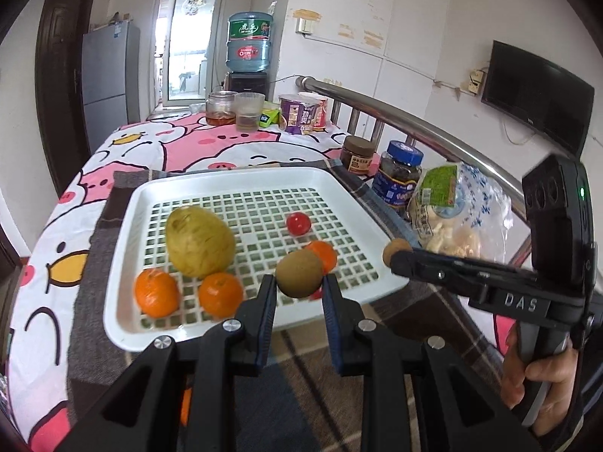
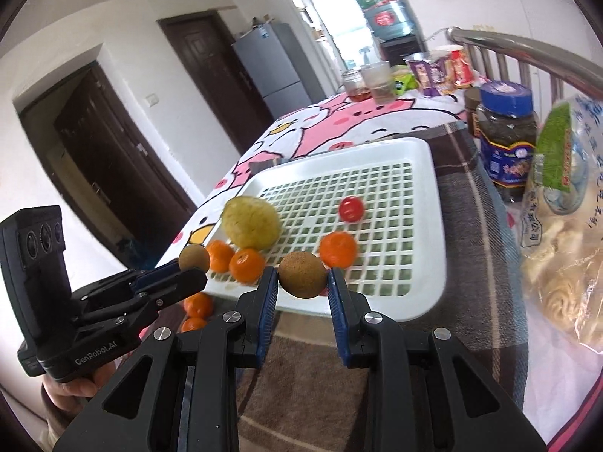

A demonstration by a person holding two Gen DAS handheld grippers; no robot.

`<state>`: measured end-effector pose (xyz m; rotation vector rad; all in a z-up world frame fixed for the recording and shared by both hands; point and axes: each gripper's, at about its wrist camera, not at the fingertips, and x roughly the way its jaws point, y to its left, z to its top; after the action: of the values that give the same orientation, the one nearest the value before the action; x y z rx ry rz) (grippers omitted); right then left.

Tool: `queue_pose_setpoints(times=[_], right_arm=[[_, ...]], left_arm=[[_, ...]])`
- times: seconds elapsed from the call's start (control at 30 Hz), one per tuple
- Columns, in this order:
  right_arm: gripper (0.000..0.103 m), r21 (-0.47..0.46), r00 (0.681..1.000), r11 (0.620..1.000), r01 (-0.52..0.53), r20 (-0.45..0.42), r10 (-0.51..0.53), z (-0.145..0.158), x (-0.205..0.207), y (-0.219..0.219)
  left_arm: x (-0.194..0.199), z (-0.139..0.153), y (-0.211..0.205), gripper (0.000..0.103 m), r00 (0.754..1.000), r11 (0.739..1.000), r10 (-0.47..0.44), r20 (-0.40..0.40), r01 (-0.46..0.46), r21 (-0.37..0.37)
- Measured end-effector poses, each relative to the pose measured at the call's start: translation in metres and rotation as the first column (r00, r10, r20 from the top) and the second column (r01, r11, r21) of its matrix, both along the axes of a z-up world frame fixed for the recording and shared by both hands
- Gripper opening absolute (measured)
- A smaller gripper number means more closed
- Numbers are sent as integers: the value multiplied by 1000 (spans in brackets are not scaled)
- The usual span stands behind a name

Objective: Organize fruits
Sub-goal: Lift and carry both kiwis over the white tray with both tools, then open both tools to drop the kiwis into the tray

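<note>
My left gripper (image 1: pixel 298 288) is clamped on a kiwi (image 1: pixel 299 273), pads on both sides, held above the near edge of the white tray (image 1: pixel 211 188). Right gripper (image 2: pixel 302 282) likewise pinches a 2nd kiwi (image 2: pixel 302 274) over the tray's near rim. In the left cam the right unit comes in from 3 o'clock with its kiwi at the tip; in the right cam the left unit sits at 9 o'clock w/ its kiwi.

Tray contents, left cam: a big yellow-green pear-like fruit (image 1: pixel 199 241) at 10 o'clock from my claw, two oranges (image 1: pixel 156 293) (image 1: pixel 220 294) just below it at 9, touching or nearly. A 3rd orange (image 1: pixel 324 255) just behind my kiwi at 1 o'clock, a small red tomato (image 1: pixel 298 223) further back at 12. Something red peeks under the kiwi, can't tell what.

Outside the tray, right cam: two more oranges (image 2: pixel 199 305) (image 2: pixel 193 324) on the plaid cloth (image 2: pixel 301 369) at 9 o'clock, near the tray's near-left corner.

Beyond, at 2 o'clock: blue-lid jar (image 1: pixel 399 173) w/ dark contents, brown-lid jar (image 1: pixel 358 153), bag of noodles (image 1: pixel 452 218). Far end at 12: glass jar (image 1: pixel 220 108), clear cup (image 1: pixel 249 110), noodle cups (image 1: pixel 299 113).
</note>
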<state>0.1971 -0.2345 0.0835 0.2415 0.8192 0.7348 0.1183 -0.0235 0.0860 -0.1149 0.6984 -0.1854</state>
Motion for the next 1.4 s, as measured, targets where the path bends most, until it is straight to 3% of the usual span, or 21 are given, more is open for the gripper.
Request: queue_pose_setpoints(times=[0.3,0.73,1.0,1.23,1.3,1.33,1.37,1.4], right_arm=[[26,-7,997,997,72,-12,-72,-10,13,-11],[26,-114,996,990,86,-8,-88,-29,24,2],[26,-177,997,981,77,-7,-80,-40,27,12],[29,-203,997,976,83,18,-81,-40,26,15],[42,-190,996,978,86,26,-83,-38,25,15],[45,-178,996,980,91,36,-85,-35,24,13],[54,-158,995,983,98,47,-92,-31,22,11],[63,-131,993,985,112,60,-104,-27,20,7]], left_arm=[[32,-20,-9,27,999,999,12,-53,-14,-29],[56,-54,-19,27,992,997,44,-122,-36,64],[58,-60,-16,27,990,995,56,-128,-44,92],[58,-59,-13,28,990,996,59,-126,-50,74],[56,-54,-13,35,992,997,50,-113,-44,58],[55,-50,-13,49,993,998,48,-103,-43,52],[52,-46,-13,64,995,998,48,-92,-44,46],[49,-39,-13,66,996,998,51,-72,-48,42]])
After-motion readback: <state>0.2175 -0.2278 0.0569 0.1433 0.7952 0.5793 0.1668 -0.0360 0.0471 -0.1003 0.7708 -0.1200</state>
